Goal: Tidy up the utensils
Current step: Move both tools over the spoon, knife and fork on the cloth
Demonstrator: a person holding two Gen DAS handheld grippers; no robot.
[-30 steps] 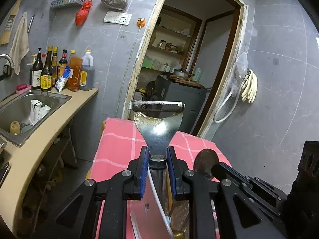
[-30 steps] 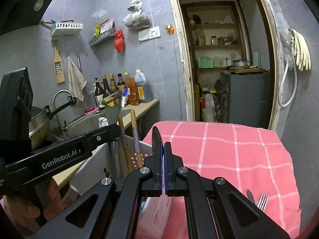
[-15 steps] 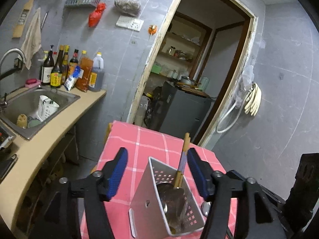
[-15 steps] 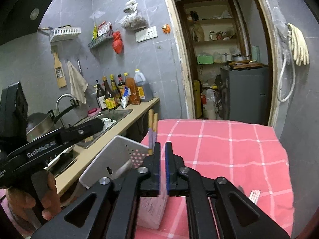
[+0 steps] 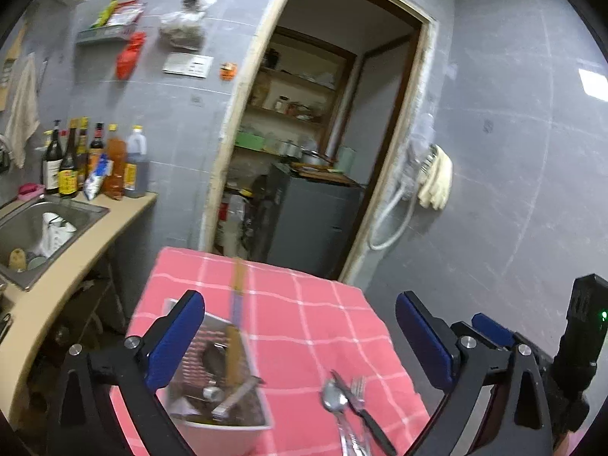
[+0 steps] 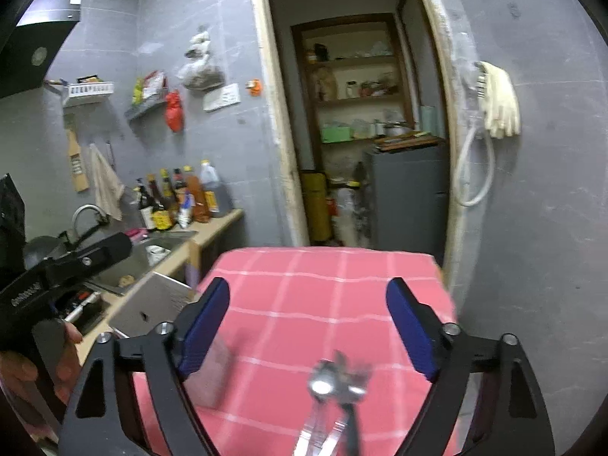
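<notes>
The utensil caddy (image 5: 224, 414), a pale perforated holder, stands on the near left part of the pink checked tablecloth (image 5: 304, 323). My left camera looks down into it: a pair of chopsticks (image 5: 235, 326) leans upright out of it, and a metal scraper (image 5: 235, 399) and something dark and round lie at the bottom, too blurred to name. My right camera sees only the caddy's solid outer wall (image 6: 152, 304) with a small hole in it, and none of its contents.

To the right of the caddy, apart from it, a spoon (image 5: 334, 399), a fork (image 5: 357, 385) and a black-handled knife (image 5: 368, 418) lie together on the cloth. In the right view the same bundle (image 6: 334, 383) is nearer and smeared.

My left gripper (image 5: 300, 338) has just been opening and stands spread wide, with the caddy partly behind its left finger (image 5: 174, 338) and nothing pressed by either pad. My right gripper (image 6: 307, 334) has just been opening too; its jaws are wide apart over the cloth, the cutlery below the gap, untouched.

Only the right view shows my hand (image 6: 38, 364) around the left gripper's black handle. Both show the sink counter with sauce bottles (image 5: 95, 163), the doorway and the pale gloves (image 6: 497, 102) hanging on the grey wall
</notes>
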